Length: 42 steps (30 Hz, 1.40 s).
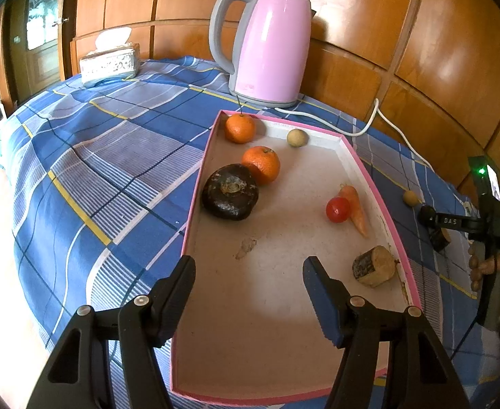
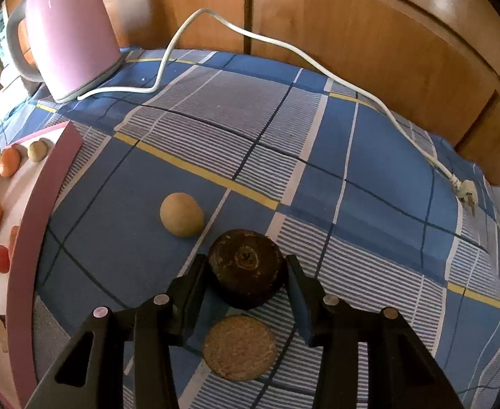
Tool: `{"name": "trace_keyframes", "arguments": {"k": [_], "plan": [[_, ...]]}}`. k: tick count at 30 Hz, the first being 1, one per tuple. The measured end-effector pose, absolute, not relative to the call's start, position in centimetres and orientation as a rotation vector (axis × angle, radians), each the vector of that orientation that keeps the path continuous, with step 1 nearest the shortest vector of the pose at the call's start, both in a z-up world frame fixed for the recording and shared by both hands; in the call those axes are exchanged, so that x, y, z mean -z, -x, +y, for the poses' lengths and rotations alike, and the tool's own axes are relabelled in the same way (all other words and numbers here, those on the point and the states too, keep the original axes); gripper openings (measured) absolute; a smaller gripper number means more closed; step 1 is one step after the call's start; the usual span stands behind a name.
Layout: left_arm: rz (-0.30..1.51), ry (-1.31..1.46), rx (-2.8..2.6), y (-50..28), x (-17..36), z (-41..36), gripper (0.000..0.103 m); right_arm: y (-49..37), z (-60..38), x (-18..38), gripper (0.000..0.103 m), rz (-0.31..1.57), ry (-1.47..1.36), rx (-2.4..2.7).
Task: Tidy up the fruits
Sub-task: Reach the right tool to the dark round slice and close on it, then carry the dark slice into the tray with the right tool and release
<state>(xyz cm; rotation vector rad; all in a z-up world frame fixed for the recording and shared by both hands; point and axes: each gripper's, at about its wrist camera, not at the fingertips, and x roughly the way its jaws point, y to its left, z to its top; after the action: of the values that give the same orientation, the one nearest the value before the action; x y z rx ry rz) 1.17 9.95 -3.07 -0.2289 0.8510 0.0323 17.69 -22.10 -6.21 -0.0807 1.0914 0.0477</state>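
Now the right gripper [image 2: 246,266] is closing its black fingers on a dark brown, round, flat-topped fruit [image 2: 246,266] sitting on the blue checked cloth [image 2: 369,184], pads touching both its sides, with a tan cut disc [image 2: 239,347] just beneath. Meanwhile, the left gripper [image 1: 250,272] is hovering empty and half-open over the pink-rimmed cardboard tray [image 1: 369,170]. Judging by the fruits already gathered there, the next move is calling for a firm lift and carry leftward into that tray.

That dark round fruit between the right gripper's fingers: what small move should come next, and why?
Probably lift it straight up. The right gripper has its fingers against both sides of the dark round fruit, which sits on the tablecloth outside the pink tray holding other produce.
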Motion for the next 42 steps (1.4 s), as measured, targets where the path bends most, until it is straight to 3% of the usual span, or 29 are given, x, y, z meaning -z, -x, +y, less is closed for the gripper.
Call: {"name": "trace_keyframes", "arguments": {"k": [20, 26, 42], "plan": [[0.78, 0.252, -0.059, 0.0, 1.7, 10.4, 0.068, -13.7, -21.6, -0.4, 0.045, 0.862, -0.034, 0.012], [0.765, 0.25, -0.088, 0.4, 1.5, 10.7, 0.075, -11.8, -17.4, -1.1, 0.045, 0.869, -0.052, -0.178], [0.767, 0.312, -0.174, 0.7, 2.0, 13.2, 0.075, -8.8, -6.6, 0.0, 0.045, 0.938, 0.041, -0.487]]}}
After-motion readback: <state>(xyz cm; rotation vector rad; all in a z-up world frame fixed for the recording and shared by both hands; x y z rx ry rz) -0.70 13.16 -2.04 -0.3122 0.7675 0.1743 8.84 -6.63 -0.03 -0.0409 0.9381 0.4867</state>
